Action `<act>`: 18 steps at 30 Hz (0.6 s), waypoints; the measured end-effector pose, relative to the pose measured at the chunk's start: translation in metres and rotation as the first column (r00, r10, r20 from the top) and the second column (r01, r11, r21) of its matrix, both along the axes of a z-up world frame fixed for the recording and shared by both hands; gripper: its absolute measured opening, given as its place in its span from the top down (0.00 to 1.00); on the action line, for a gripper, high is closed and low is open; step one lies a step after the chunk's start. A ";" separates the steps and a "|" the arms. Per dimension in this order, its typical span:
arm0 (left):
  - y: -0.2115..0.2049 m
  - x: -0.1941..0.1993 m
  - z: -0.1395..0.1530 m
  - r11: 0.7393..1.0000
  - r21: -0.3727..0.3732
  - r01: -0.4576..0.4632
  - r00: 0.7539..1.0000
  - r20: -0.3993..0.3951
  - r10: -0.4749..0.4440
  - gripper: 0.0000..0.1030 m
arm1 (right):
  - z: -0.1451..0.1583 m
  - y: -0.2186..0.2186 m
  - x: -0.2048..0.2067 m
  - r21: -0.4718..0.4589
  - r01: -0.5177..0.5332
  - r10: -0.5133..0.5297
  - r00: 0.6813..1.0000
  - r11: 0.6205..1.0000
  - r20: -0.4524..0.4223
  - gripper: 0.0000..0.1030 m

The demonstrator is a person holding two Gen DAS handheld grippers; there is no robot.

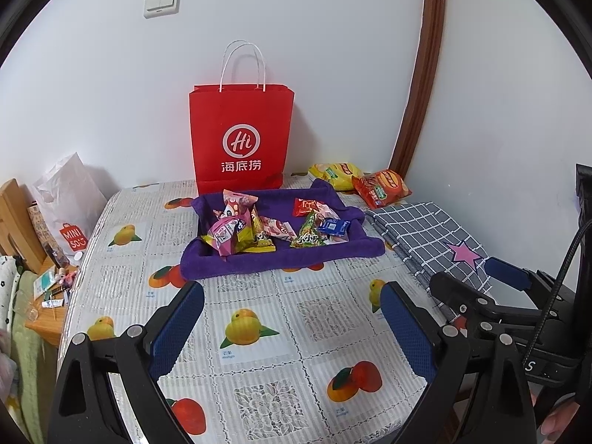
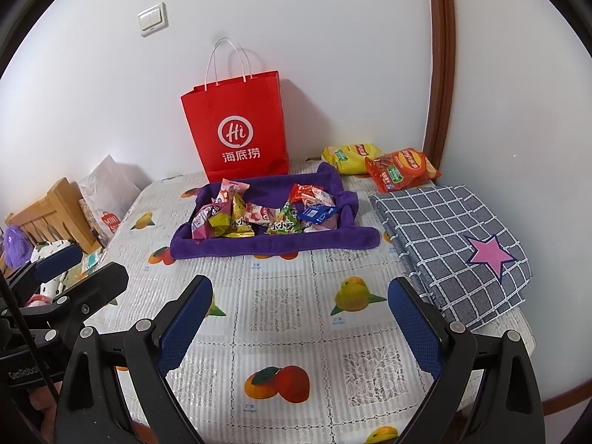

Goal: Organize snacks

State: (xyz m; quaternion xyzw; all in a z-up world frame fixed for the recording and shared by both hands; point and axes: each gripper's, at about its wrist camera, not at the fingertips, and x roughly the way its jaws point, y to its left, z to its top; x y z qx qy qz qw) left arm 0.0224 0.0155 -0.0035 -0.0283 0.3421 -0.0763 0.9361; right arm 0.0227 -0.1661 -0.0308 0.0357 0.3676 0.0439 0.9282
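A purple cloth tray (image 1: 259, 262) (image 2: 259, 246) sits mid-table with several small snack packets (image 1: 259, 227) (image 2: 259, 218) piled in it. A yellow chip bag (image 1: 335, 174) (image 2: 347, 157) and a red chip bag (image 1: 381, 187) (image 2: 401, 170) lie behind it at the right. A red paper bag (image 1: 240, 137) (image 2: 236, 125) stands upright against the wall behind the tray. My left gripper (image 1: 292, 303) is open and empty, hovering over the table in front of the tray. My right gripper (image 2: 301, 296) is open and empty beside it, also short of the tray.
A folded grey checked cloth with a pink star (image 1: 436, 244) (image 2: 455, 244) lies at the table's right. A white MINISO bag (image 1: 70, 199) (image 2: 107, 196), a wooden frame (image 2: 51, 211) and a cluttered side stand (image 1: 51, 292) are past the left edge. The wall is close behind.
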 end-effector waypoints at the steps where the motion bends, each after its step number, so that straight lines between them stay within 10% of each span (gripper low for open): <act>1: 0.000 0.000 0.000 1.000 -0.002 0.001 1.000 0.000 -0.001 0.06 | 0.000 0.000 0.000 0.000 -0.001 0.001 1.000 1.000 0.000 0.08; 18: 0.005 0.001 0.001 1.000 -0.025 0.000 1.000 0.003 0.000 0.06 | 0.004 0.005 -0.003 -0.007 -0.006 0.006 1.000 1.000 0.015 0.08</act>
